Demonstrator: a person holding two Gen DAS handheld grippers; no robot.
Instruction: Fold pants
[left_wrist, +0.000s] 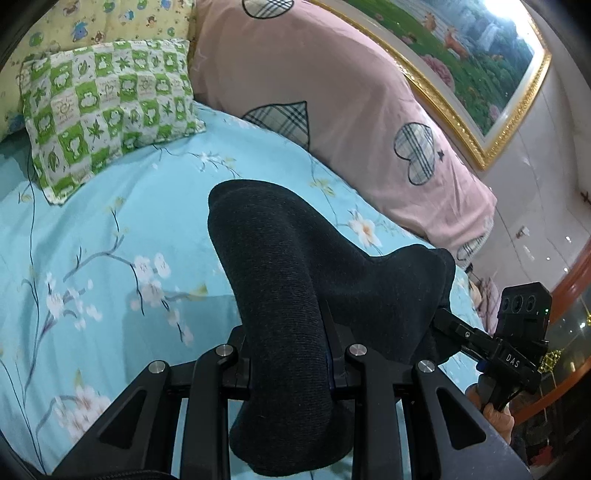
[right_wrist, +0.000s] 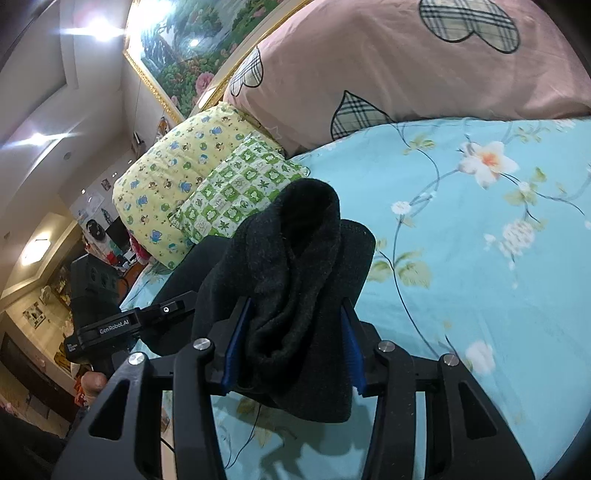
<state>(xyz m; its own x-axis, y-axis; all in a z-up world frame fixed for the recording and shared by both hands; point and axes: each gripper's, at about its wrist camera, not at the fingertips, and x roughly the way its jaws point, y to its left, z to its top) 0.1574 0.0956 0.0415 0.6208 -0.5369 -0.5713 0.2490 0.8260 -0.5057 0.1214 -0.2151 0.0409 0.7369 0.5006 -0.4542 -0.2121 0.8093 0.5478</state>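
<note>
The pants (left_wrist: 280, 280) are dark charcoal knit fabric, lifted above a light blue floral bed sheet (left_wrist: 110, 221). My left gripper (left_wrist: 291, 354) is shut on a thick bunch of the pants, which drape over and between its fingers. My right gripper (right_wrist: 291, 332) is shut on another bunched part of the pants (right_wrist: 295, 266), held between its blue pads (right_wrist: 236, 339). The right gripper also shows in the left wrist view (left_wrist: 517, 332) at the lower right, and the left gripper shows in the right wrist view (right_wrist: 110, 325) at the left. The fabric spans between them.
A green checked pillow (left_wrist: 107, 110) and a yellow cartoon-print pillow (right_wrist: 177, 177) lie at the head of the bed. A rolled pink quilt with plaid hearts (left_wrist: 332, 92) runs along the wall side. A gold-framed picture (left_wrist: 461, 55) hangs above it.
</note>
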